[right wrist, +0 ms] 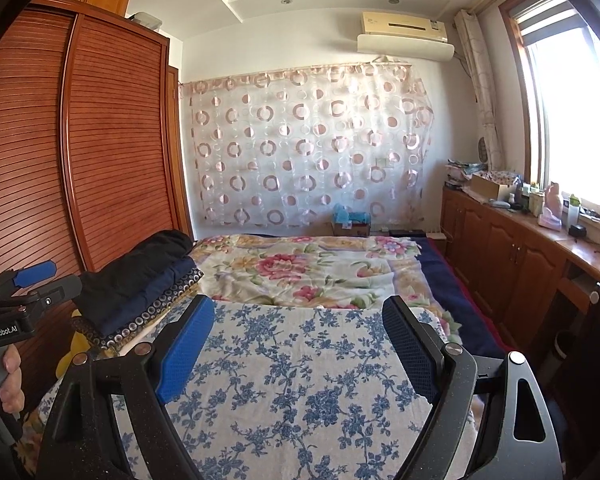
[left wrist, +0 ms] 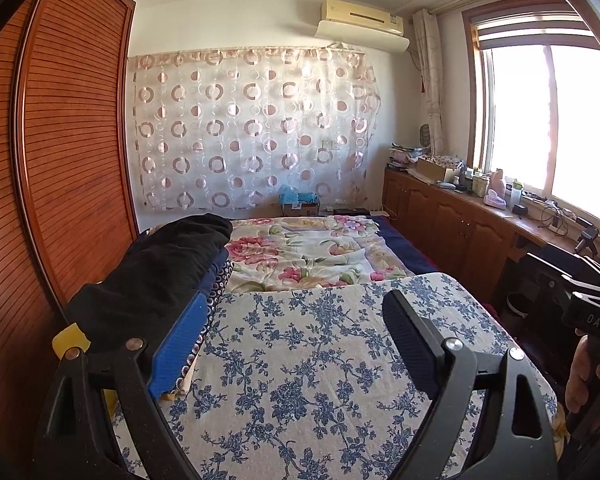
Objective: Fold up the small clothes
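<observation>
Left gripper [left wrist: 296, 344] jaws wide; folded clothes stack [left wrist: 152, 280] beside.

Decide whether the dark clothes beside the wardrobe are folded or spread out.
Folded: the dark clothes lie as flat layers, black over navy over patterned, stacked on the bed.
</observation>
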### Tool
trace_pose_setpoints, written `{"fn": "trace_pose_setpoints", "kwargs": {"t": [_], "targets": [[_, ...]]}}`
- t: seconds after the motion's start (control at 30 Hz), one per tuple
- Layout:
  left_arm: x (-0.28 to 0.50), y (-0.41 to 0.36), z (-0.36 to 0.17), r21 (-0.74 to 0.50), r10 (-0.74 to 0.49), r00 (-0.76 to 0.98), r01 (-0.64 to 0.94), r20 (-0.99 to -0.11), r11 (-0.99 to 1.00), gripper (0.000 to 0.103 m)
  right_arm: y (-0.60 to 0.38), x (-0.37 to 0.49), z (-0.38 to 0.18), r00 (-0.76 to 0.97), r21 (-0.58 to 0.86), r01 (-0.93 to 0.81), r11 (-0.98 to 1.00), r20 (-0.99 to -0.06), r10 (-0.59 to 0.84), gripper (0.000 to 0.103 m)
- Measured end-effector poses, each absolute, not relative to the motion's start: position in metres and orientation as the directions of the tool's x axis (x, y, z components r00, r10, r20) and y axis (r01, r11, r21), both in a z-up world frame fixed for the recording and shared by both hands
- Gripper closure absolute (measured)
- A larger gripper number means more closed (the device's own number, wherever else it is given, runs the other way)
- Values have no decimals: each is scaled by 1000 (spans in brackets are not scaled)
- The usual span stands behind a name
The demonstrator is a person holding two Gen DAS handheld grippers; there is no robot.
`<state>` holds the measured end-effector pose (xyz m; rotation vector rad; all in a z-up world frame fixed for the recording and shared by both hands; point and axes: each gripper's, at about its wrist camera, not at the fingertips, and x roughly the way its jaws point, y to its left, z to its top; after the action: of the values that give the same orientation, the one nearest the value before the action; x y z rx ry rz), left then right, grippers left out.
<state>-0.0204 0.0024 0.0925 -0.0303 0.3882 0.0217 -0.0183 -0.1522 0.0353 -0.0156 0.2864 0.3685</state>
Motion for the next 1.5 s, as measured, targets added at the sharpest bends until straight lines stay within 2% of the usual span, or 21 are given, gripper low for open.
{"fn": "trace_pose_setpoints", "kwargs": {"t": [1.5], "targets": [[-20,3,91,-22,20,925,-30,-380,999,13,-176,-12,36,884,26,-382,924,-280,373,16]]}}
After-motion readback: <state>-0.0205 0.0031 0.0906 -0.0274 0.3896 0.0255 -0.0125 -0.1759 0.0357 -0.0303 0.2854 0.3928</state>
